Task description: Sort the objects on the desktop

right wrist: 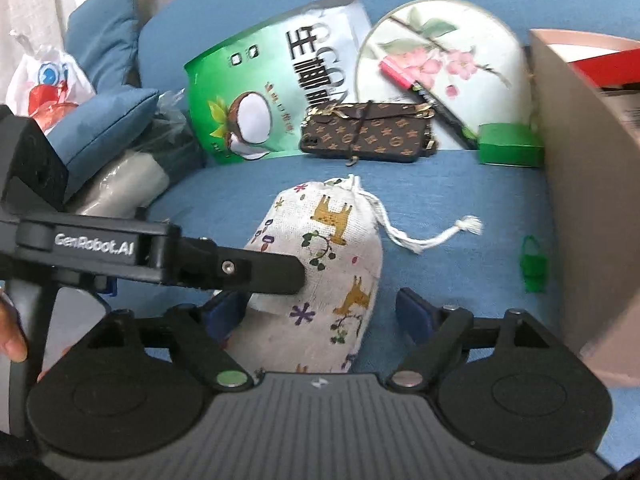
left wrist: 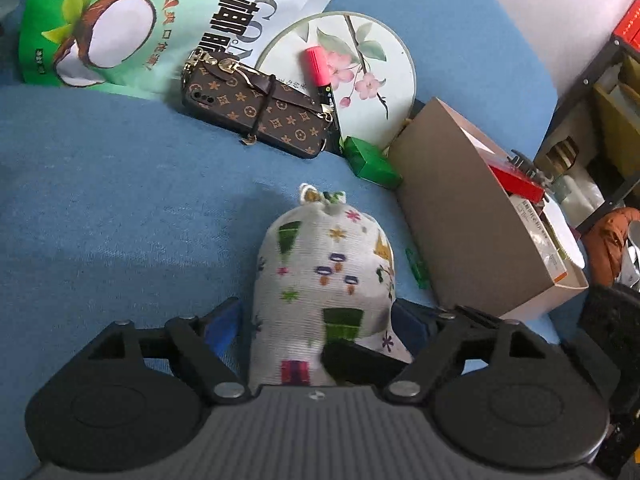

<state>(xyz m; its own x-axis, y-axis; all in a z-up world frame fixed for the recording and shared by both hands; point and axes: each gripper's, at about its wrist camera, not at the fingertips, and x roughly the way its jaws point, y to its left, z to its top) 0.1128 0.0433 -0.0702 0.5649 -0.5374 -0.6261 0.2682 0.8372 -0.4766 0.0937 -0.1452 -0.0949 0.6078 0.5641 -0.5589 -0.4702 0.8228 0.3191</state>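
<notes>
Since the drawstring pouch (right wrist: 320, 264) looks soft, grip mid-body; left gripper (left wrist: 320, 320) clamps it, right gripper (right wrist: 320, 312) spread.

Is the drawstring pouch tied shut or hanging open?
Shut. The drawstring pouch has its neck cinched into a tight gather, with the cord trailing loose on the blue surface.

Blue surface (left wrist: 120, 200) carries pouch (left wrist: 324, 272) near, phone case (left wrist: 260, 110), fan (left wrist: 360, 76), snack bag (left wrist: 120, 20) far, box (left wrist: 460, 216) right.
</notes>
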